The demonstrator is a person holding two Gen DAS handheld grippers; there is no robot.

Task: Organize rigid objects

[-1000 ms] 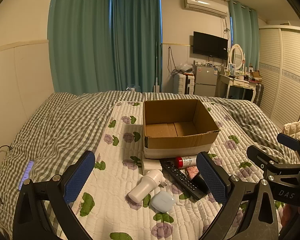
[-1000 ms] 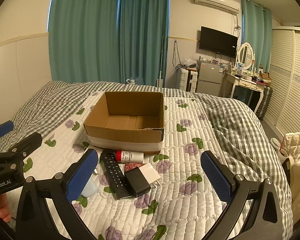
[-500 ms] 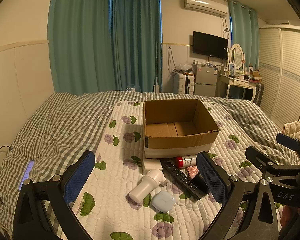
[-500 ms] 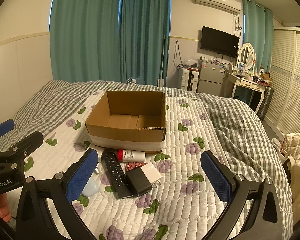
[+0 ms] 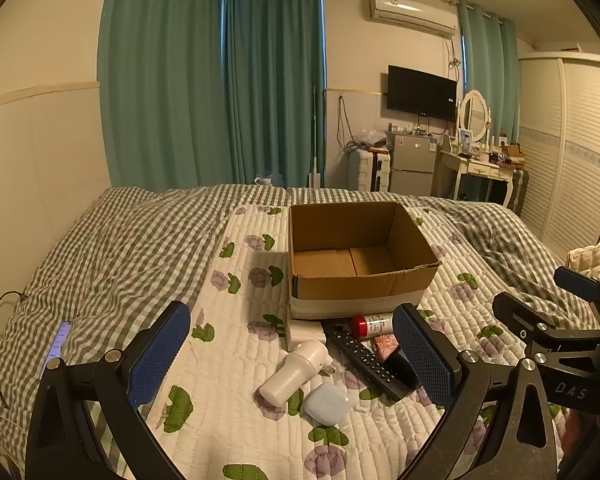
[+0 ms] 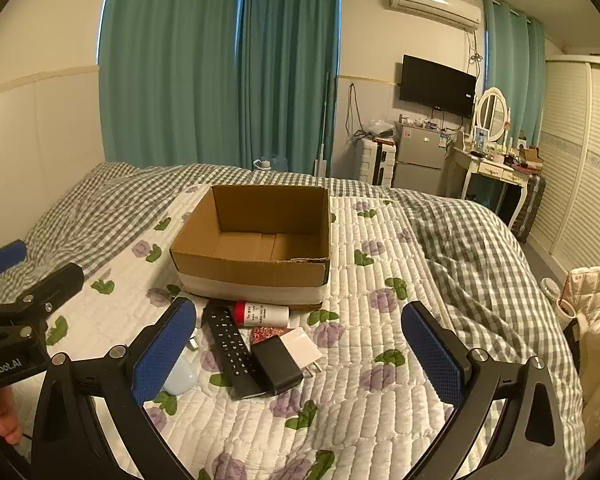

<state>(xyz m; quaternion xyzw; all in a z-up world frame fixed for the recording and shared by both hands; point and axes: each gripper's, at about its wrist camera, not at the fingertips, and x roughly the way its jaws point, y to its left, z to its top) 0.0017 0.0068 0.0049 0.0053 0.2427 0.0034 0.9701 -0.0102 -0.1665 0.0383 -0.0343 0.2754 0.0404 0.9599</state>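
An open, empty cardboard box point(image 5: 360, 264) point(image 6: 256, 244) stands on the quilted bed. In front of it lie a black remote point(image 5: 364, 356) point(image 6: 230, 344), a red-capped white tube point(image 5: 374, 325) point(image 6: 262, 314), a black block point(image 6: 277, 364), a white charger point(image 6: 300, 346), a white cylindrical device point(image 5: 294, 372), a pale blue case point(image 5: 327, 403) and a small red patterned item point(image 6: 265, 332). My left gripper point(image 5: 290, 360) is open and empty above these items. My right gripper point(image 6: 300, 354) is open and empty, also just above them.
A phone point(image 5: 56, 346) lies at the bed's left edge with cables nearby. A grey checked blanket point(image 6: 472, 248) covers the bed's right side. A fridge point(image 6: 418, 160), a dressing table point(image 6: 492, 168) and a wardrobe point(image 6: 580, 160) stand beyond the bed.
The right wrist view has drifted slightly; the box and items sit a little lower and to the right. The left gripper is nearly still. Nothing was gripped.
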